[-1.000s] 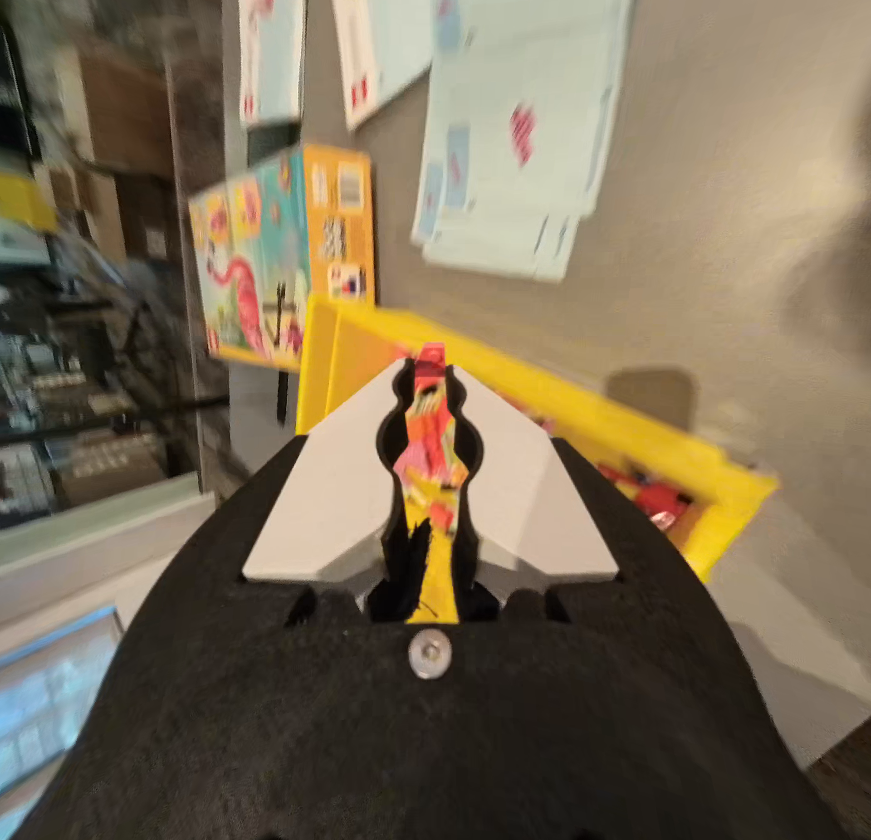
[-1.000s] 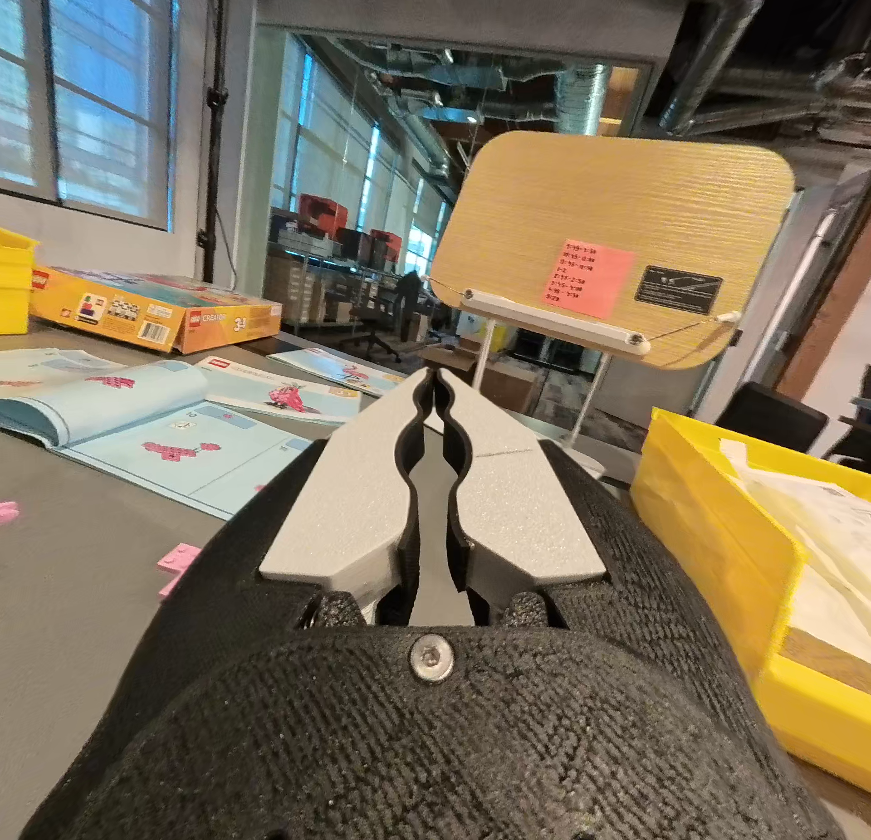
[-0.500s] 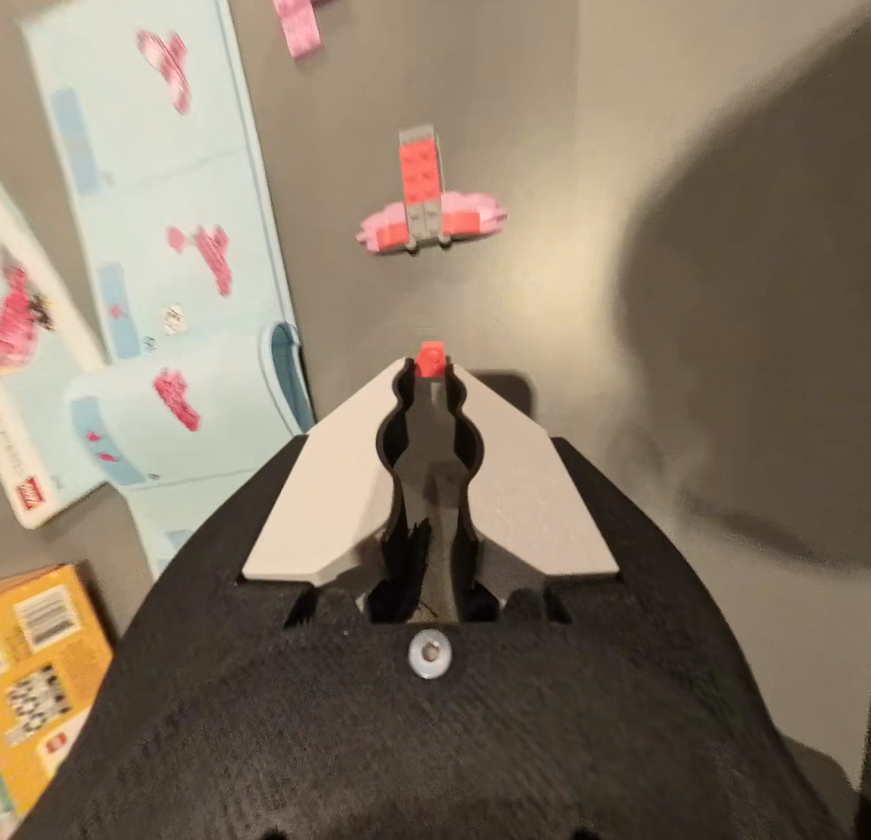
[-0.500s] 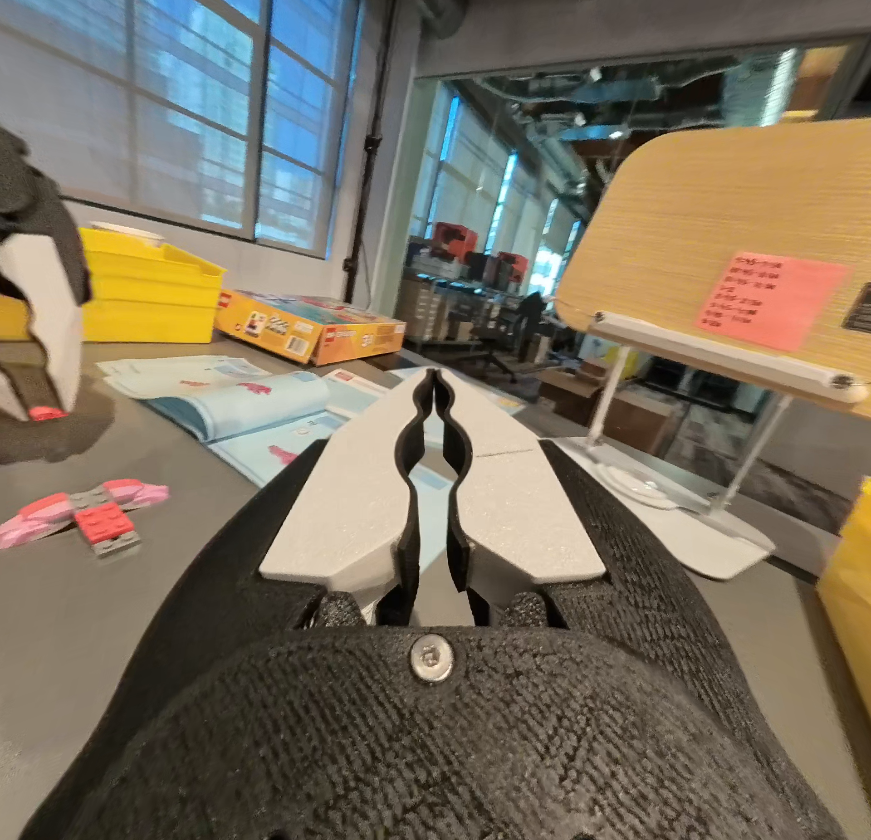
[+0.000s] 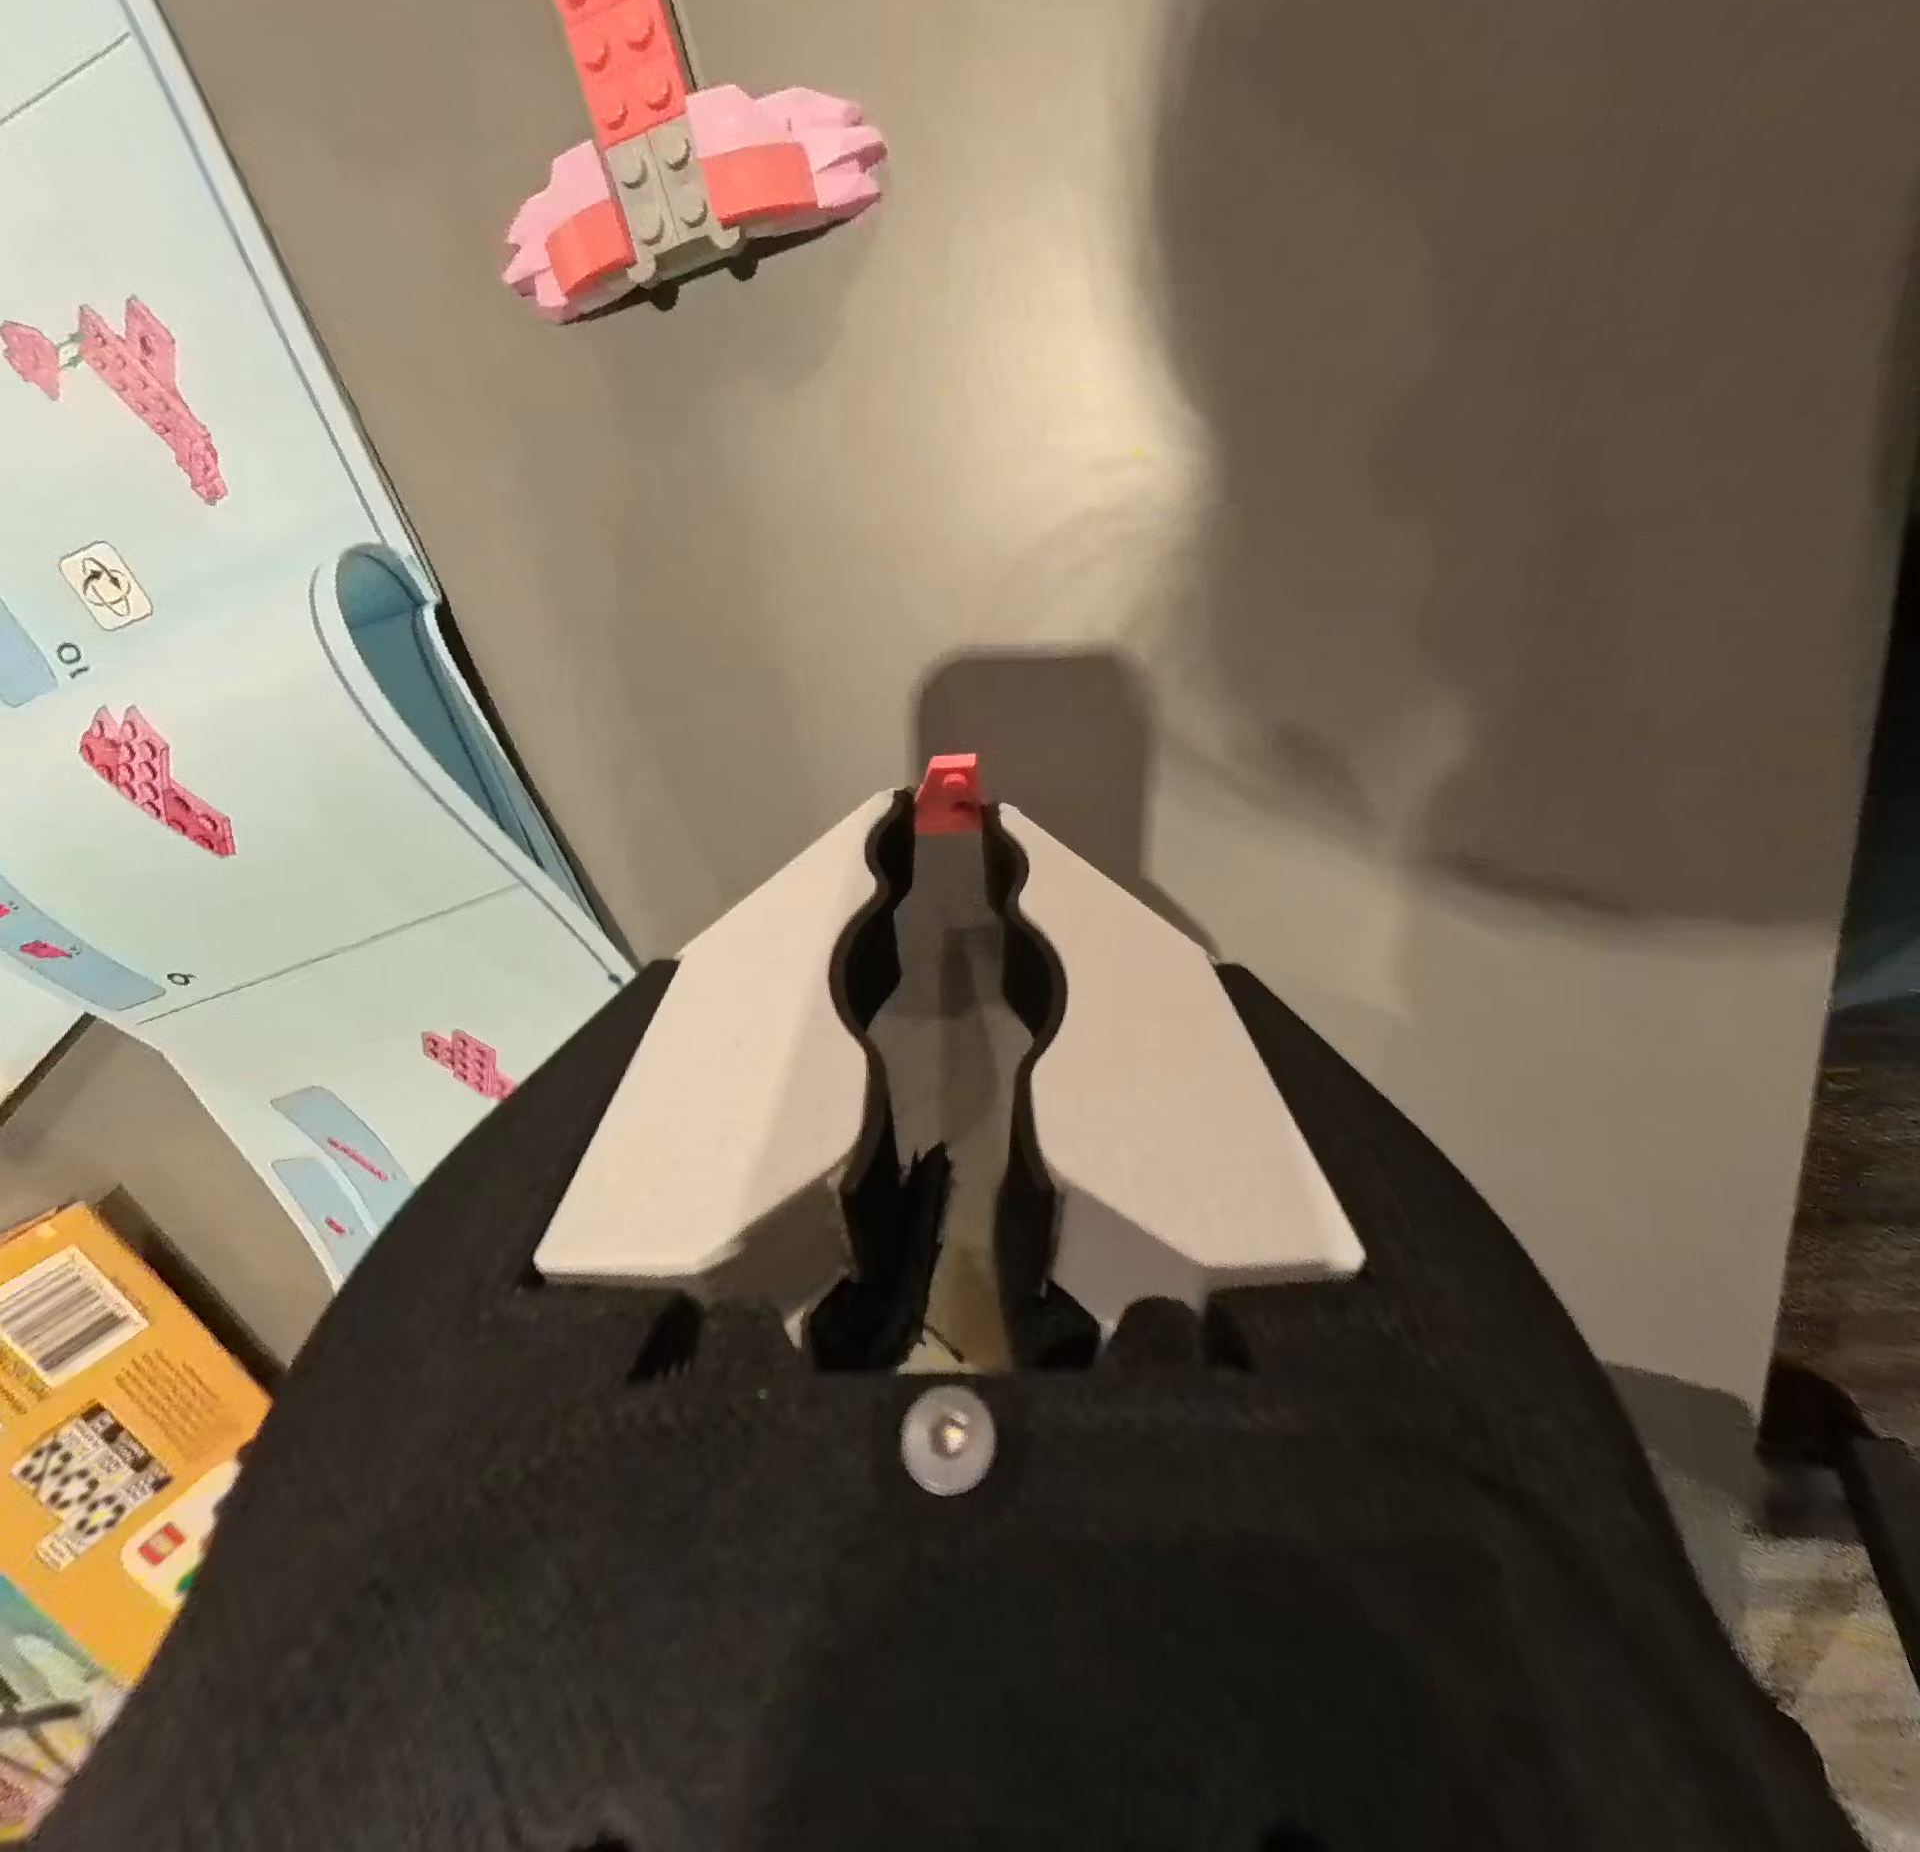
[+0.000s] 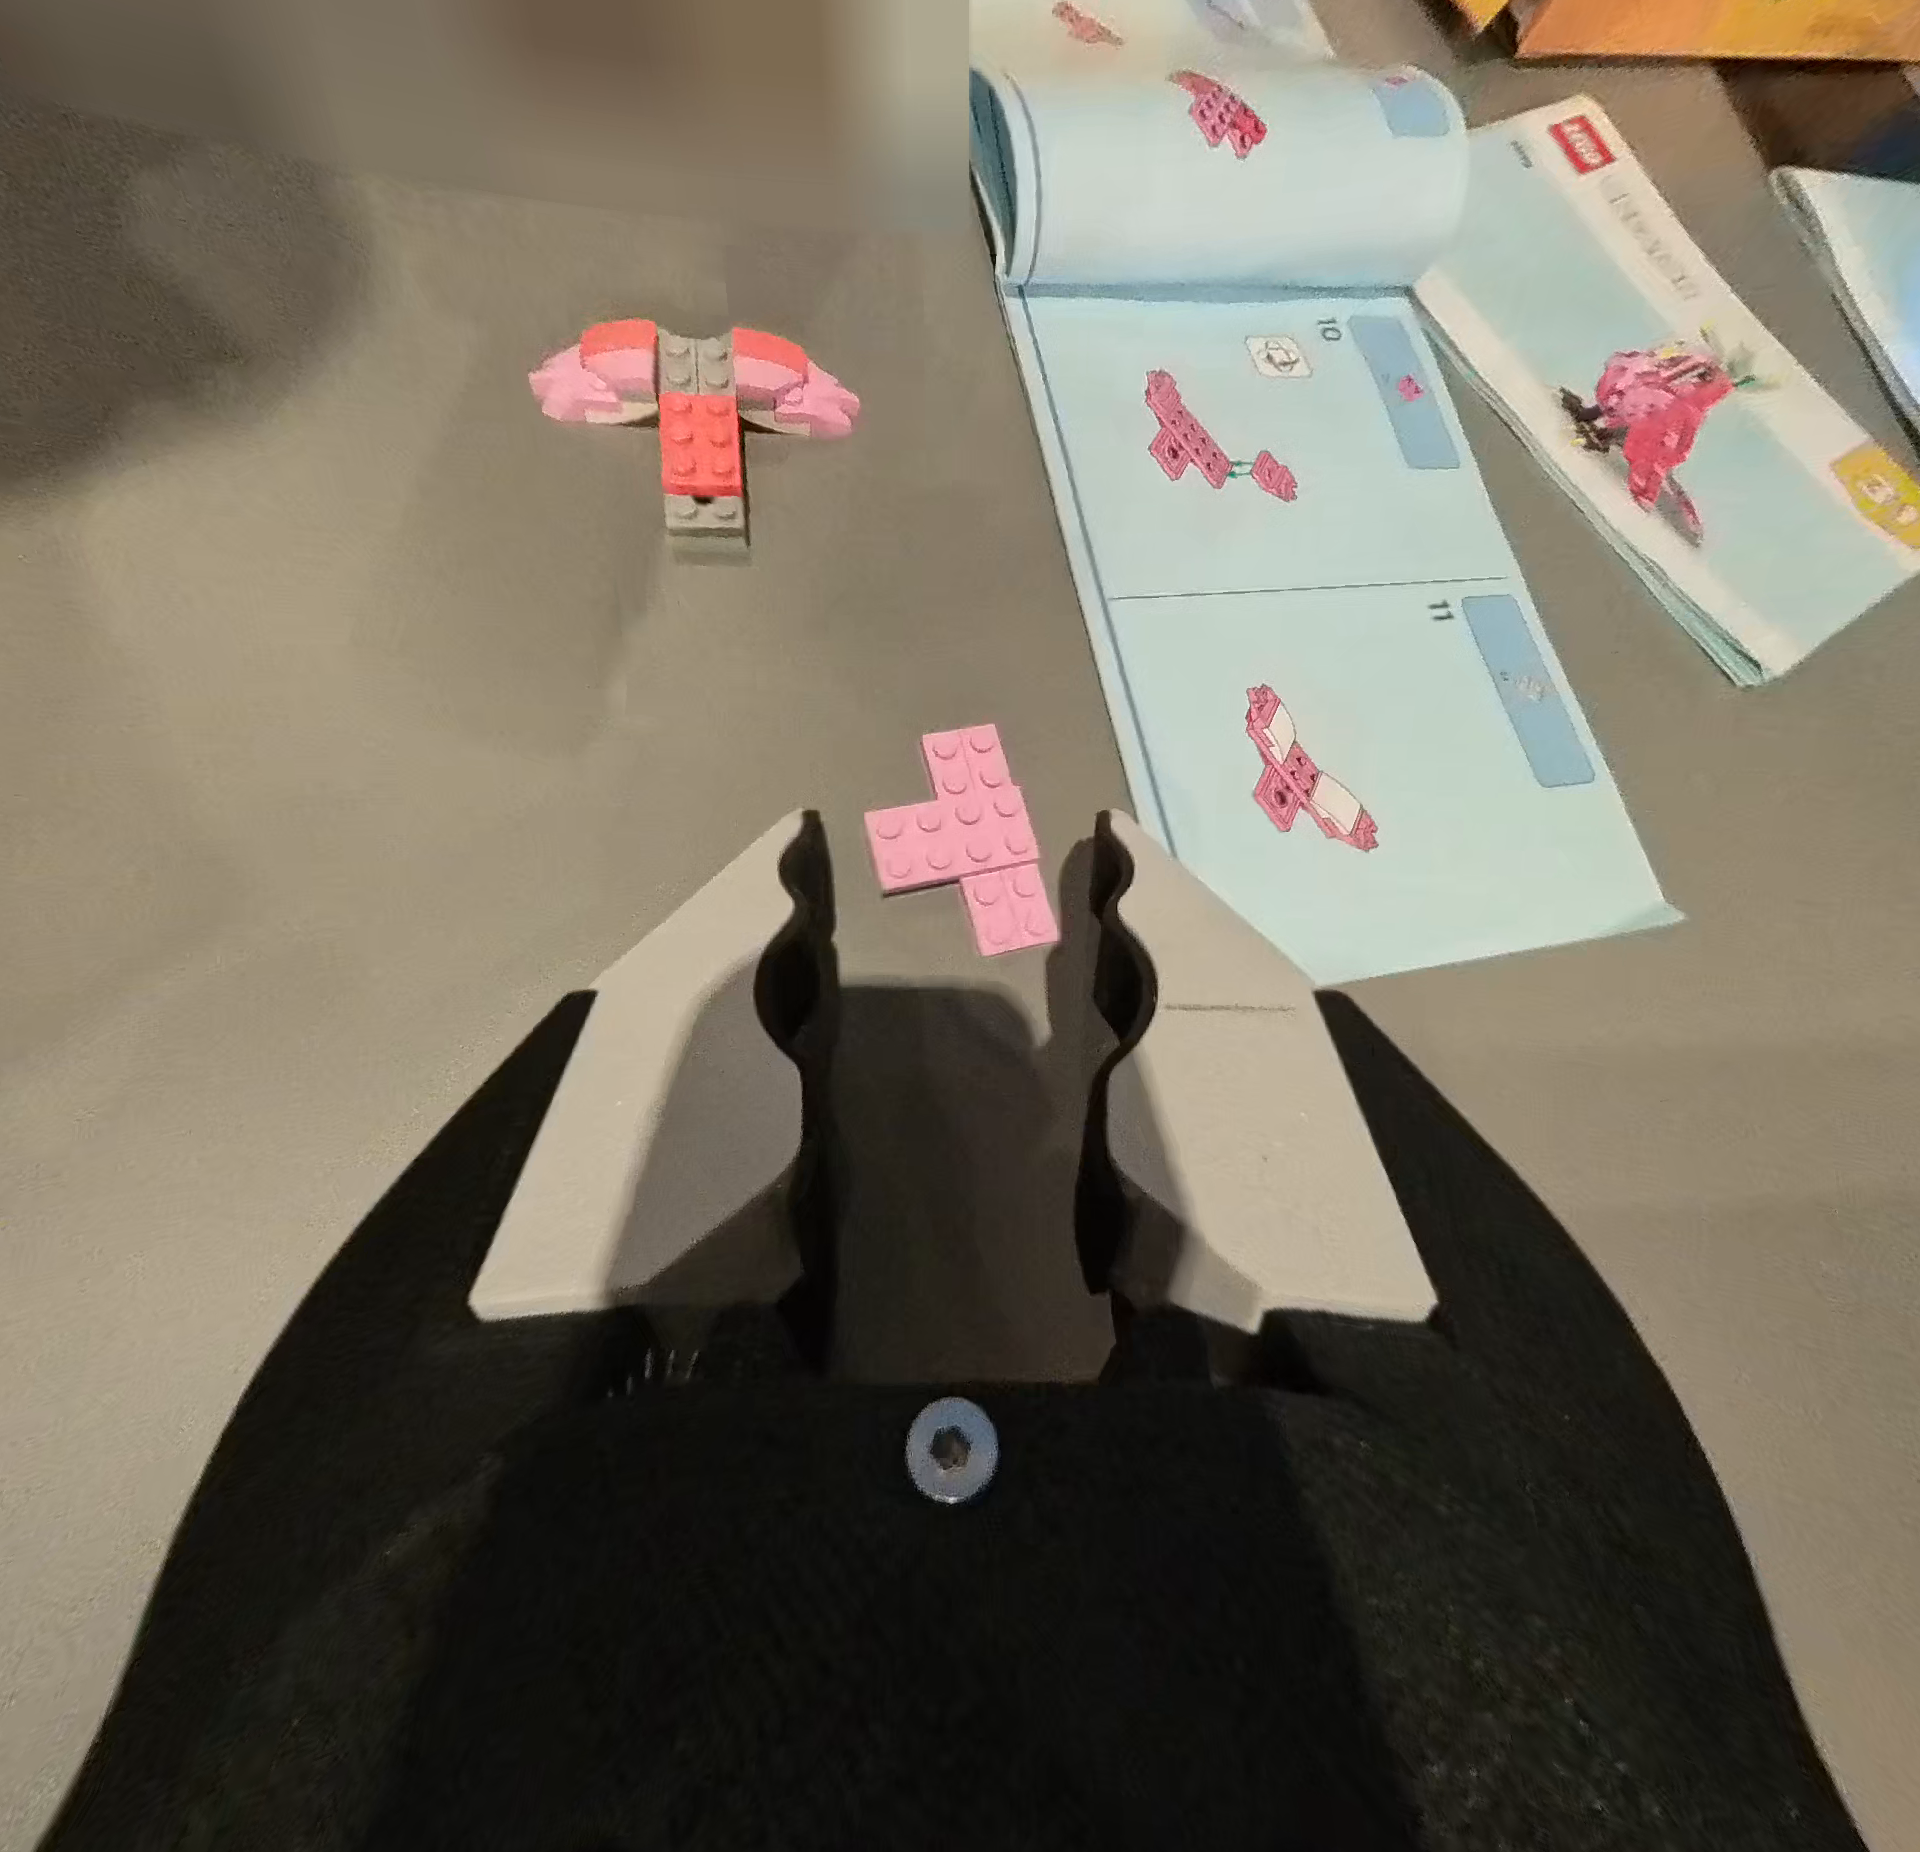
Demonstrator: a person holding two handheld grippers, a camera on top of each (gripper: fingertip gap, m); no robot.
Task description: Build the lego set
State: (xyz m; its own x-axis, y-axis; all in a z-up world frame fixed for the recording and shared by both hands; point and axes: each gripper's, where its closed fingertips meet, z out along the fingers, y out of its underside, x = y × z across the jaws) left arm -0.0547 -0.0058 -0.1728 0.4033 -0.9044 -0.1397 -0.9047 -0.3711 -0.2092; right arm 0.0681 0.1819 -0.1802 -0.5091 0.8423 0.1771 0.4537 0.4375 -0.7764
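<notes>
Grey tabletop [image 5: 1351, 400] is filling the left wrist view, where the left gripper [image 5: 951, 810] is pinching a small red brick [image 5: 948, 800] at its fingertips; ahead is lying the pink-and-red winged assembly [image 5: 686, 161], an open instruction booklet [image 5: 208, 576] to its left.

Over the same table in the right wrist view, the right gripper [image 6: 961, 831] is hovering spread wide, a pink plate cluster [image 6: 961, 836] lying between its tips, the assembly [image 6: 696, 410] farther ahead-left.

Our left gripper [image 5: 948, 803] and right gripper [image 6: 961, 834] look alike: pale grey wedge-shaped fingers [image 6: 665, 1075] with wavy black inner pads, a textured black body, and one silver screw [image 6: 951, 1461].
</notes>
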